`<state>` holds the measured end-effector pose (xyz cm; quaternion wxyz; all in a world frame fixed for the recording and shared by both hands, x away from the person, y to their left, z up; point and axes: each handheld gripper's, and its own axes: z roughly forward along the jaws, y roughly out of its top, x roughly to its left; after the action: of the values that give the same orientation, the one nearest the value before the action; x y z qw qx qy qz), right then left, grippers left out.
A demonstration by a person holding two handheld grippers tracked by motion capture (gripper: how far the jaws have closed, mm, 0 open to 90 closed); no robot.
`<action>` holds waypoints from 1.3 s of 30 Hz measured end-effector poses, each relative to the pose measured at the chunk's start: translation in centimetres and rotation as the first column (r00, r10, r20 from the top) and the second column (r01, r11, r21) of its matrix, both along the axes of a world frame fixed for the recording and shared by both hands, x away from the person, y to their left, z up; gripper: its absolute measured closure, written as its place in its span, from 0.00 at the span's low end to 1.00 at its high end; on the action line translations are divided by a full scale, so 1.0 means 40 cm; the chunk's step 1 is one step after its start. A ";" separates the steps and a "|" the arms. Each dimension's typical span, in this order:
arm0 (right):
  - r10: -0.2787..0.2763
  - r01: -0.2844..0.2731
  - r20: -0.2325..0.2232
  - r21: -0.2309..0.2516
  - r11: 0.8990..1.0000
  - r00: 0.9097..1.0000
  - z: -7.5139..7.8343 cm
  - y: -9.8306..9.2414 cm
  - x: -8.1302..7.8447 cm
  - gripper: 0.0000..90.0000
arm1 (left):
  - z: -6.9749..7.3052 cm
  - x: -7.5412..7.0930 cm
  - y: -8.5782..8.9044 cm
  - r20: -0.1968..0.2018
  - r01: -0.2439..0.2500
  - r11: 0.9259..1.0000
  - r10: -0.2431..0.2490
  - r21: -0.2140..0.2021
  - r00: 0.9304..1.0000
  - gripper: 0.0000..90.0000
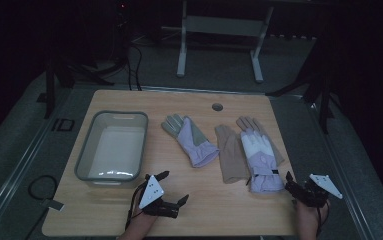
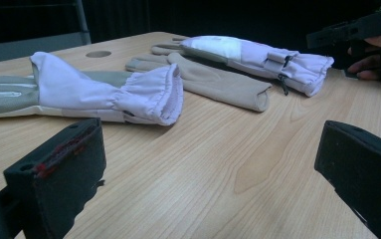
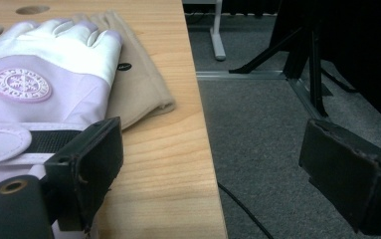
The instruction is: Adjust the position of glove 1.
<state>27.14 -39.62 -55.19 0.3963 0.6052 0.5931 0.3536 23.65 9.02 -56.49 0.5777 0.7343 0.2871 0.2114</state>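
Your left gripper (image 1: 171,192) sits at the near edge of the table (image 1: 214,210), front-centre, lying low over the wood. Jaws wide apart, nothing between them; in the left gripper view you see bare wood between the two pads, w/ the cuff of the lilac-and-grey glove (image 2: 103,92) just beyond the gap, apart from both pads. No contact.

Your right gripper (image 1: 291,185) is at the near right corner, hand coming in from the bottom edge. Jaws also spread wide, holding nothing. In the right gripper view the left pad (image 3: 86,164) stands over the strap end of the lilac-and-white glove (image 3: 48,79); can't tell if it touches. The other pad (image 3: 349,174) hangs out past the table edge, over carpet (image 3: 257,134). So the glove lies beside/under one pad, not between the two.

Farther out: the lilac-and-white glove lies cuff toward you, fingers pointing away, on top of a tan glove (image 1: 231,152) that sticks out on its left side; more tan fabric shows by its right edge. Left of that pair, mid-table, lies the lilac-and-grey glove, cuff toward you, tilted. A grey tub (image 1: 86,150) stands at the table's left side, just beyond your left gripper. A round hole (image 1: 217,107) marks the far edge of the tabletop.
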 end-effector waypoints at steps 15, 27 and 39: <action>0.116 -0.112 -0.070 0.055 0.992 0.991 0.053 -0.016 -0.001 0.11 | 0.000 0.000 0.000 0.001 0.003 1.000 -0.003 0.001 1.000 0.00; 0.249 -0.242 -0.078 0.092 0.966 0.965 0.162 0.031 0.059 0.19 | 0.000 0.000 0.001 0.001 0.007 1.000 -0.007 0.000 1.000 0.00; 0.392 -0.387 -0.058 0.088 0.918 0.918 0.249 0.121 0.120 0.14 | 0.000 0.000 0.001 0.000 0.008 1.000 -0.008 -0.001 1.000 0.00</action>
<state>31.92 -34.79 -45.24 0.2727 0.5022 0.7022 0.4247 23.64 9.06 -56.50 0.5791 0.7351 0.2842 0.2088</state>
